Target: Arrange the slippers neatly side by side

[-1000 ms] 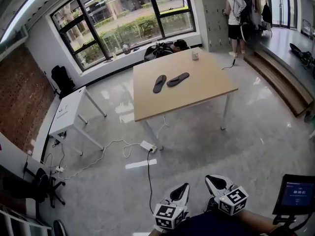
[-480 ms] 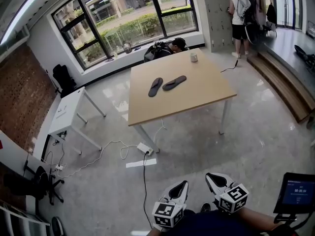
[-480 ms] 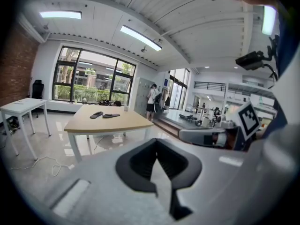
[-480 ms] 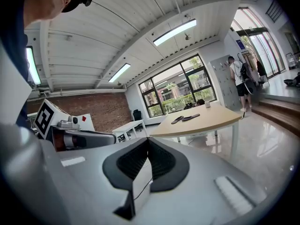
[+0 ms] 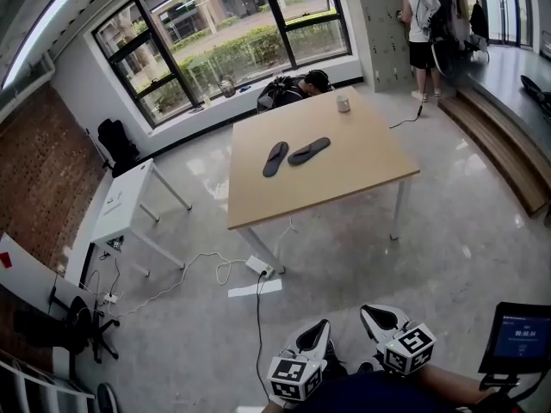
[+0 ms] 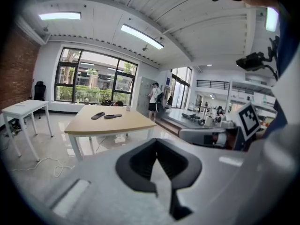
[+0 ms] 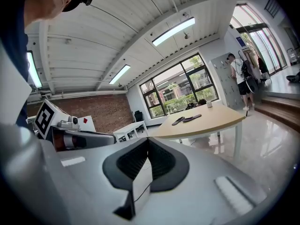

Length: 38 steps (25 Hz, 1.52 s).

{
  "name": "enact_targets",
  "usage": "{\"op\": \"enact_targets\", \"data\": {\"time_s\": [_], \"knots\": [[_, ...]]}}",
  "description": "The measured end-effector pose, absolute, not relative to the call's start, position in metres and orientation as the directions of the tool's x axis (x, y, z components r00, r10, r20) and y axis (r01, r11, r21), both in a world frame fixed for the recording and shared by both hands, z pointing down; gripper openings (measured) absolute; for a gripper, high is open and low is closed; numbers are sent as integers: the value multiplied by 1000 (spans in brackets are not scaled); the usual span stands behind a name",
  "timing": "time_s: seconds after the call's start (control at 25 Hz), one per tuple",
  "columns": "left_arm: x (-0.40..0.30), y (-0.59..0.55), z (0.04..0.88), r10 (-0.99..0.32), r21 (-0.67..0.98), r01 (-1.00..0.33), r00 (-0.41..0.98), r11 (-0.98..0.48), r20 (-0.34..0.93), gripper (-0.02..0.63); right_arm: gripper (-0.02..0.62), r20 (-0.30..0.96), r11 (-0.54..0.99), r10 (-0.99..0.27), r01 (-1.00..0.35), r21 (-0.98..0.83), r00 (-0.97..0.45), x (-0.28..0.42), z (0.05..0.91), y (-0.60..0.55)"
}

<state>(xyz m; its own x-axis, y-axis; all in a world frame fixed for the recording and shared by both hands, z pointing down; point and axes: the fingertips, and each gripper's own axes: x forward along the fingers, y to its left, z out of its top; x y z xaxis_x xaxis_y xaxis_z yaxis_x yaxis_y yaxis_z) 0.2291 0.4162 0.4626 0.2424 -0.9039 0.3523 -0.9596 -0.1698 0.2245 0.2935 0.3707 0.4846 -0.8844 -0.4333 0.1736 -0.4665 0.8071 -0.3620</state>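
Up near the frame's centre, two dark slippers [image 5: 275, 158] lie splayed, not parallel, on the wooden table [image 5: 344, 183]. At bottom centre, the left gripper [image 5: 320, 327] and right gripper [image 5: 375, 315] are both closed, holding nothing. Lower right, a screen [image 5: 520, 338] shows writing too small to read.

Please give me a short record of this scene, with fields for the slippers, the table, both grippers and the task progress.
Slippers: left slipper and right slipper, dark, splayed at an angle, not parallel
Table: wooden table, which also bears a white cup
Left gripper: shut, empty, far from the table
Right gripper: shut, empty, far from the table
Progress: slippers not yet arranged
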Motion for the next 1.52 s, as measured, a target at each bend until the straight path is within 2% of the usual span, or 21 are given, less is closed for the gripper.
{"op": "enact_targets", "data": {"time_s": [0.52,1.24,1.52], "knots": [[177,358,478,-887,259,-943,295,-210,354,5,11,219,795,-477,-524,-306,-851,247,494,318],[48,294,479,-875,321,-911,361,-258,322,5,11,273,782,-513,-574,-244,-814,117,485,267],[24,289,486,-876,333,-907,366,-259,315,5,11,283,776,-518,-583,-242,-807,88,479,255]]}}
